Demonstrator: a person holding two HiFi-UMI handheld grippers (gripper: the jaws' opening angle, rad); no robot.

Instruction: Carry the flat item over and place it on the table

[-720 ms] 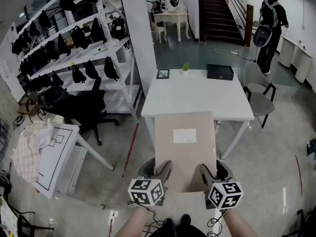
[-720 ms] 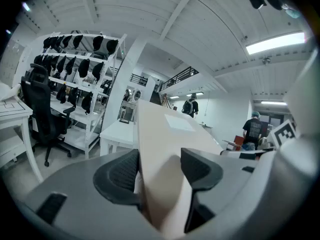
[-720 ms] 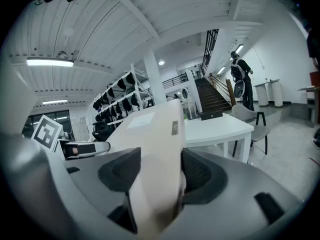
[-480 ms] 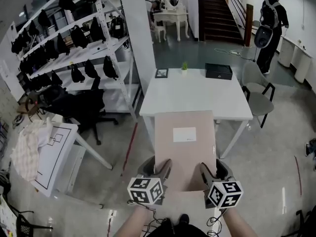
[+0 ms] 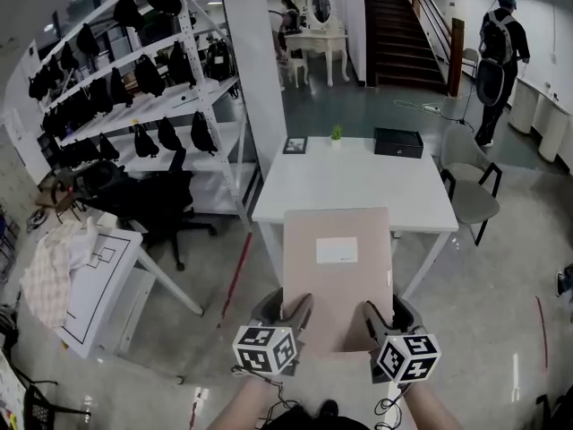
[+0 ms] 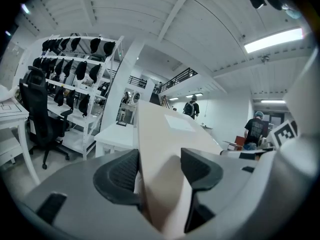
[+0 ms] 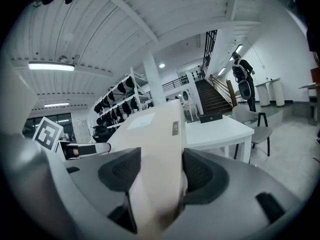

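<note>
Two claws clamp the near edge of the flat item as I run the rig: the left claw on its left corner and the right claw on its right, each set of pads pressed on either face of the board. Both claw views show the panel wedged between the jaws and running straight ahead. It hangs level over the floor, white label up, and its far edge seems to reach the near rim of the white worktop. I judge this the carry, close to its end; the placing is not yet begun. Next I need a short advance, then a level lowering so the board lands on the bare near half of the worktop. It should stop short of the picture frame, potted plant and black box along the far side. Both claws should let go together. A grey chair stands at the worktop's right.
</note>
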